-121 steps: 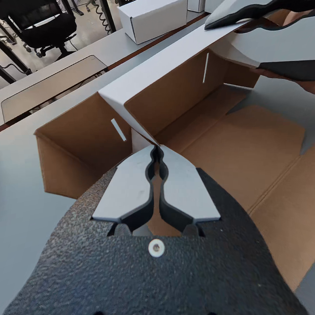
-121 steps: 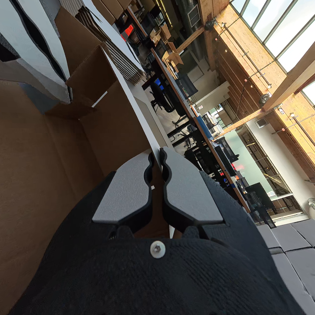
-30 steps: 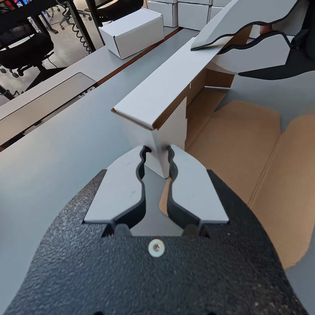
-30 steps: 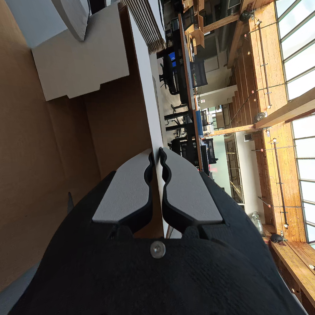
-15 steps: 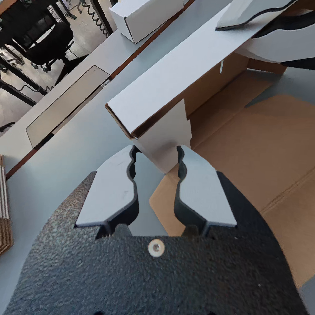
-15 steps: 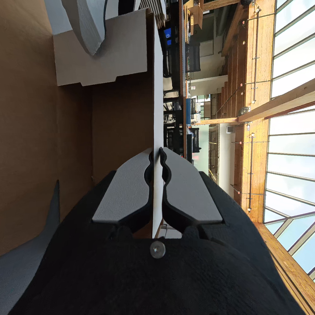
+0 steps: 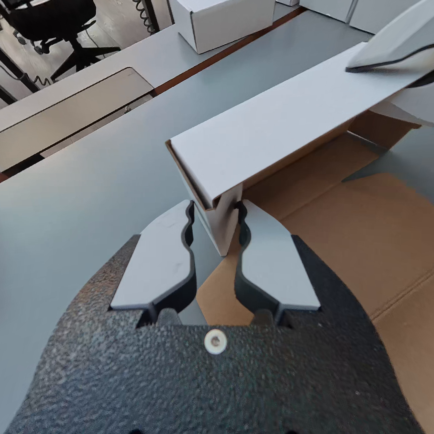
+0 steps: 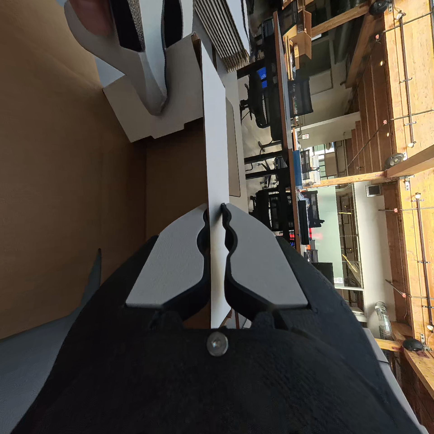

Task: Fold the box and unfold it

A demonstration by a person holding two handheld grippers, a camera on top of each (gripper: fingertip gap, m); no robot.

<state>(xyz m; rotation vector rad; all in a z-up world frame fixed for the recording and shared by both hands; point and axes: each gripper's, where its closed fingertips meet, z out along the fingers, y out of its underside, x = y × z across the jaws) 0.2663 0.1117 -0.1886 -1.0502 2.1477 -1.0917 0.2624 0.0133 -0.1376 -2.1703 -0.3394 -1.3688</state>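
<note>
Cardboard box (image 7: 270,131) wall pinched in right claw (image 8: 215,209); left claw (image 7: 216,206) agape.

Grey table (image 7: 82,211) up front; closed white box (image 7: 223,21) sits at far edge w/ more white boxes (image 7: 375,11) beside; black office chair (image 7: 54,25) beyond.

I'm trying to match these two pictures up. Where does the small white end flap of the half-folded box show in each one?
Left wrist view: the end flap stands upright at centre, between the open fingers of the left gripper.
Right wrist view: the same flap is at upper left, beside the left gripper, seen from afar.
Shared landmark: the long white wall panel, pinched by the right gripper.
</note>
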